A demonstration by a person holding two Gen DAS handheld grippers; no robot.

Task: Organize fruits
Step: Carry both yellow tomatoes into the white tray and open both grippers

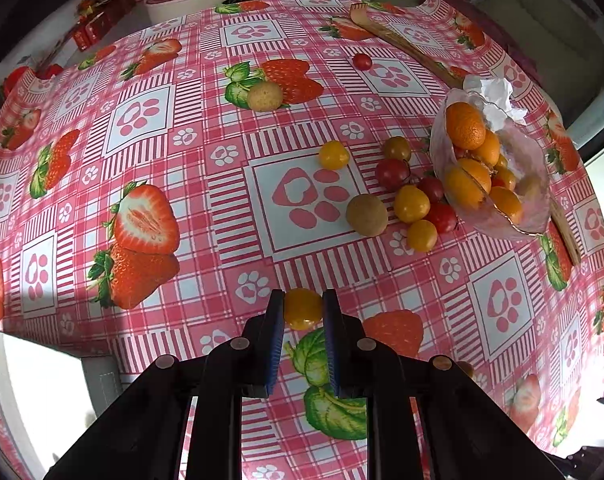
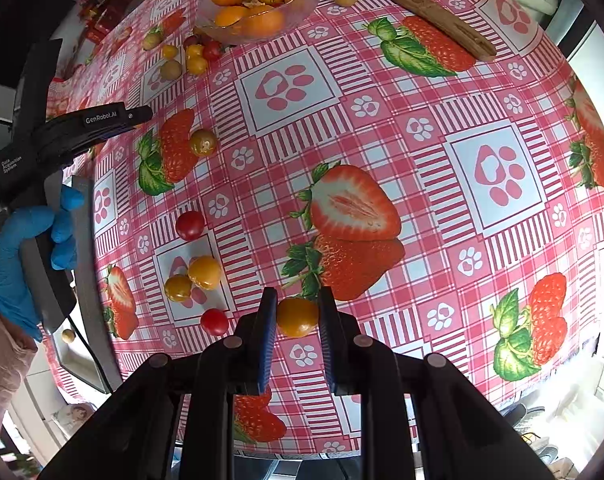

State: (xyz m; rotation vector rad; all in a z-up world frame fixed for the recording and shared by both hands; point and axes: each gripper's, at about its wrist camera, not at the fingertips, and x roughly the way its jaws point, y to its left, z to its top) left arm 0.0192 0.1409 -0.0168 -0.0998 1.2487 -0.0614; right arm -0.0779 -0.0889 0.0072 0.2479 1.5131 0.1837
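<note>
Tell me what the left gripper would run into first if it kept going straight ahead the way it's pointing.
The left gripper, shut on a yellow tomato, has bare tablecloth ahead. The line probably passes left of the brown round fruit, though depth is unclear.

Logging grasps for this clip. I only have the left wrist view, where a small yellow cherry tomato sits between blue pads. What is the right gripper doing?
Observer: The right gripper is closed on a yellow-orange cherry tomato.
Operator: Any loose fruit near it?
Observer: A red cherry tomato lies on the pink strawberry-print tablecloth, to its left.
Operator: What holds the left gripper with its yellow cherry tomato?
Observer: A blue-gloved hand.
</note>
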